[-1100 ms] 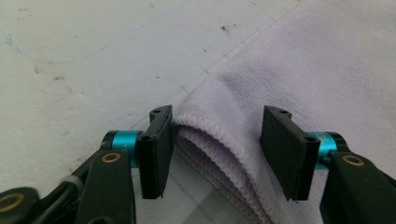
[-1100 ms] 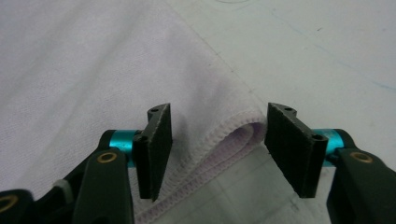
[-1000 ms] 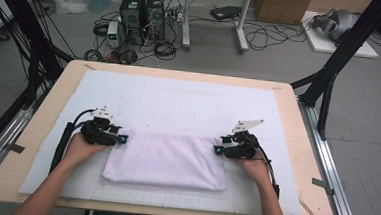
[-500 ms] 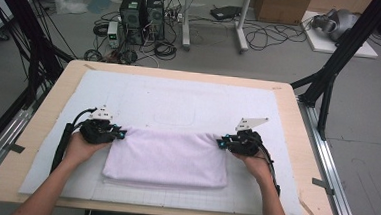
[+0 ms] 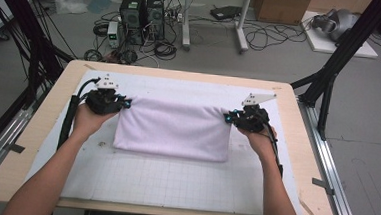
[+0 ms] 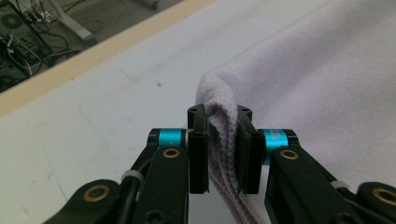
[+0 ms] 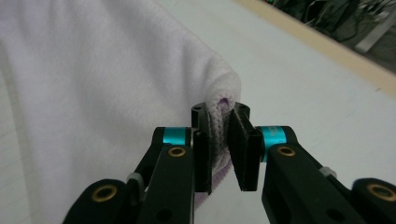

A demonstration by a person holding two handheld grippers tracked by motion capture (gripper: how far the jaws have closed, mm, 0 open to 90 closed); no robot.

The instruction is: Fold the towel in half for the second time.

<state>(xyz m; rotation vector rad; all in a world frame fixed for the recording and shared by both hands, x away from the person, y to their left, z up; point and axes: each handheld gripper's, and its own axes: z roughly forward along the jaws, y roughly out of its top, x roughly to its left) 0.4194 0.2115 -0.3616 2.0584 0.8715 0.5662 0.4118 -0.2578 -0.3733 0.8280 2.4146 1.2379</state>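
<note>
A folded pale lilac towel [image 5: 174, 129] lies across the middle of the white gridded mat [image 5: 173, 186]. Its far edge is raised between my two grippers while its near edge rests on the mat. My left gripper [image 5: 123, 103] is shut on the towel's far left corner. In the left gripper view, the pads [image 6: 198, 140] of that gripper [image 6: 223, 116] pinch the layered edge of the towel [image 6: 327, 79]. My right gripper [image 5: 229, 117] is shut on the far right corner. The right gripper view shows that gripper [image 7: 220, 114] clamping the folded hem of the towel [image 7: 93, 79]. Both pairs of jaws have just been closing onto the cloth.
The mat covers a wooden table [image 5: 47, 124] with bare margins at each side. Black frame legs [image 5: 331, 71] stand at the table's right and left. Computer towers [image 5: 144, 9] and cables lie on the floor beyond the far edge.
Both grippers closed on the towel's far corners and rose, moving away from the person. The towel's far edge, flat on the mat before, now hangs lifted between them.
</note>
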